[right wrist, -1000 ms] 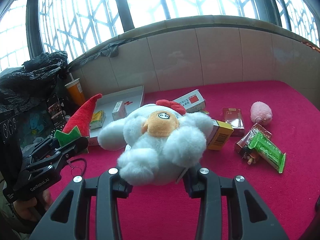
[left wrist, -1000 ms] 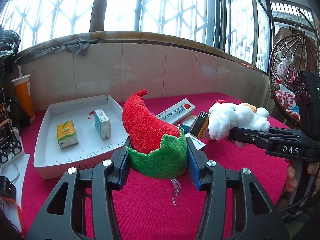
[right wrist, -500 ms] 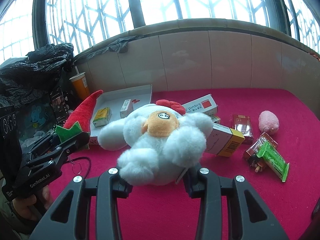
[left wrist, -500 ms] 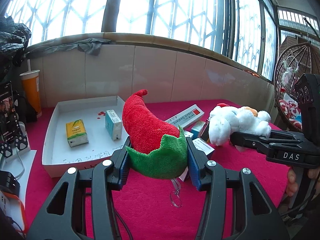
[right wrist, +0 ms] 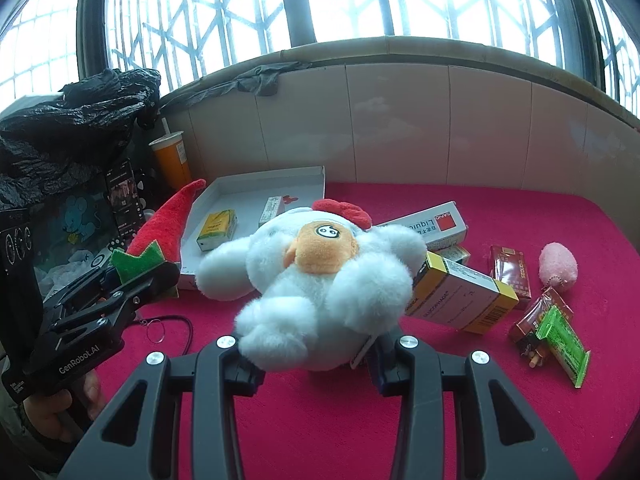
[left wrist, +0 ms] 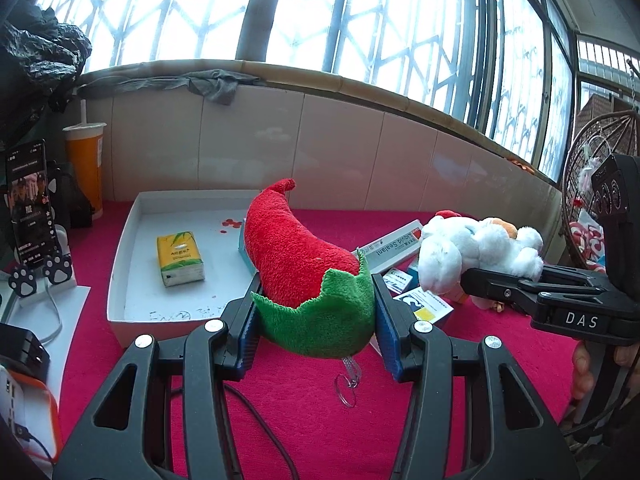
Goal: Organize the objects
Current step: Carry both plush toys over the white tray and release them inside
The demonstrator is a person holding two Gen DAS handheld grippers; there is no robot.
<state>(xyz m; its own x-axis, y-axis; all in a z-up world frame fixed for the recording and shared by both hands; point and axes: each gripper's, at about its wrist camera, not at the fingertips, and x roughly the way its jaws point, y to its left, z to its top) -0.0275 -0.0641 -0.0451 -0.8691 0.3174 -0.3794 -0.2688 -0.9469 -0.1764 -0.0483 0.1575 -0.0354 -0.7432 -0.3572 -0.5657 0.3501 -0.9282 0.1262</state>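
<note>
Red cloth (right wrist: 460, 420) covered the table, nap short and even. White tray (left wrist: 132, 264), shallow and rectangular, sat left of centre in the left view, holding a yellow pack (left wrist: 180, 258). White chicken (right wrist: 320, 280), fluffy, orange face, red comb, filled mid-frame in the right view; right gripper (right wrist: 316, 364) was clamped on its base, pads buried in fur. Red chilli (left wrist: 296, 256), curved terry plush with green felt cap, was clamped in the left gripper (left wrist: 316, 332), hiding a second box in the tray. Boxes (right wrist: 460, 296) lay jumbled behind the chicken, partly covered. Pink puff (right wrist: 558, 268) sat at right.
</note>
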